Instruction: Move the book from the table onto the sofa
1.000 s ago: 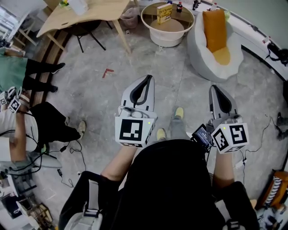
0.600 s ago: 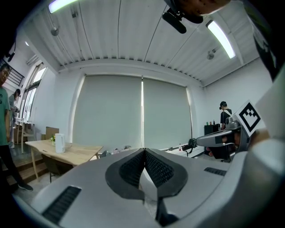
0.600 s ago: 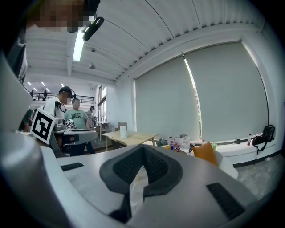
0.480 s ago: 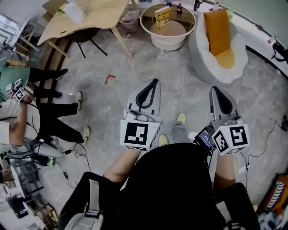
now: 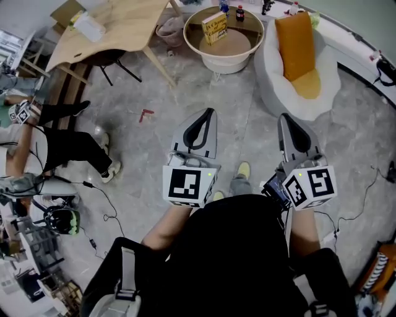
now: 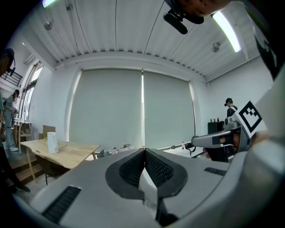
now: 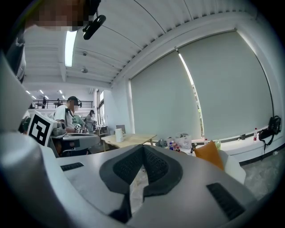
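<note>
Nearest to the person, the left gripper (image 5: 208,113) and the right gripper (image 5: 286,117) are held side by side above the grey stone floor (image 5: 154,80). Both point forward. In each gripper view the ribbed pads meet at the tips, so both tongs are closed and nothing is between them.

Farther ahead stands the round cream table with a raised rim (image 5: 193,44). The yellow book (image 5: 215,28) stands upright on its tan top, well apart from both grippers, with small bottles (image 5: 240,13) behind it. Just to the right of this table is the white rounded sofa (image 5: 273,68) with an orange cushion (image 5: 297,37) on it.

I judge the book to be stiff and rather light, but its smooth cover may slip. A good hold is probably across both closed covers near the upper edge, close to the spine, so the pages do not fall open.
</note>
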Action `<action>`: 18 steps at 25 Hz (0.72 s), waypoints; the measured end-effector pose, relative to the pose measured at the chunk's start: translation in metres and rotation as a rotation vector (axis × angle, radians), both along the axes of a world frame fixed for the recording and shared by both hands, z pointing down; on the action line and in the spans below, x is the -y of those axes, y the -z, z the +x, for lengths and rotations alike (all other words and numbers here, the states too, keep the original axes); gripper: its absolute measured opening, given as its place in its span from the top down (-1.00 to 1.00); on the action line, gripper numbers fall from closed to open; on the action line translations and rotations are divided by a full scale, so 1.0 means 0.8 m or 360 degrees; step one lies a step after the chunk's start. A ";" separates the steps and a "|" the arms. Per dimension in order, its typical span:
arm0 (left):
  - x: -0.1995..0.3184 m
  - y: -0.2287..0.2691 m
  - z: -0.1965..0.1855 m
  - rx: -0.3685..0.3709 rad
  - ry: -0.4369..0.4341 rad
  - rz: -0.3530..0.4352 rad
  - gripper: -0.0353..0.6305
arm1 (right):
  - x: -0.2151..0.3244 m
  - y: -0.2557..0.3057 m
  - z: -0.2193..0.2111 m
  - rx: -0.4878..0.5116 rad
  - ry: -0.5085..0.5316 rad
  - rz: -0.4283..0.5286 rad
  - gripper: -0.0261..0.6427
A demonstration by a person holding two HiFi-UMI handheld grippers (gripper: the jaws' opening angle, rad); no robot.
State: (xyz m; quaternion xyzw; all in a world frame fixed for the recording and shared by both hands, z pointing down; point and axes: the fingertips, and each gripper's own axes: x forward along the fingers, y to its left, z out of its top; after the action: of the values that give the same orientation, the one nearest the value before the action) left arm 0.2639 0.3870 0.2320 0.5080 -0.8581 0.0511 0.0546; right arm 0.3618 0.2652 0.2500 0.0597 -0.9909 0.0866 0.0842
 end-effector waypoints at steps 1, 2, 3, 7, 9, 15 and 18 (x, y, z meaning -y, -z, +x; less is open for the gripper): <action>0.008 -0.002 -0.003 0.0007 0.0000 -0.0017 0.86 | 0.006 -0.002 -0.004 0.0000 0.0002 -0.0009 0.89; 0.015 -0.003 -0.006 0.0014 0.0001 -0.0026 0.86 | 0.013 -0.004 -0.008 -0.0001 0.0005 -0.0020 0.89; 0.023 -0.003 -0.007 0.0023 0.0001 -0.0028 0.86 | 0.019 -0.006 -0.011 0.0000 0.0009 -0.0032 0.89; 0.050 -0.009 -0.011 0.0019 0.0011 -0.0052 0.86 | 0.043 -0.014 -0.017 0.0025 0.0032 -0.0114 0.89; 0.059 -0.012 -0.015 0.0024 0.0013 -0.0074 0.86 | 0.055 -0.014 -0.021 0.0035 0.0028 -0.0130 0.89; 0.093 -0.011 -0.022 0.0057 0.0026 -0.0092 0.86 | 0.096 -0.013 -0.029 0.0068 0.0021 -0.0140 0.89; 0.107 -0.010 -0.025 0.0071 0.0033 -0.0094 0.86 | 0.113 -0.015 -0.031 0.0075 0.0018 -0.0136 0.89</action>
State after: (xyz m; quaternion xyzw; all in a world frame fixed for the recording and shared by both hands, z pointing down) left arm 0.2442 0.3013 0.2401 0.4961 -0.8624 0.0871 0.0509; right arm 0.3368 0.1751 0.2624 0.0485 -0.9883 0.1299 0.0637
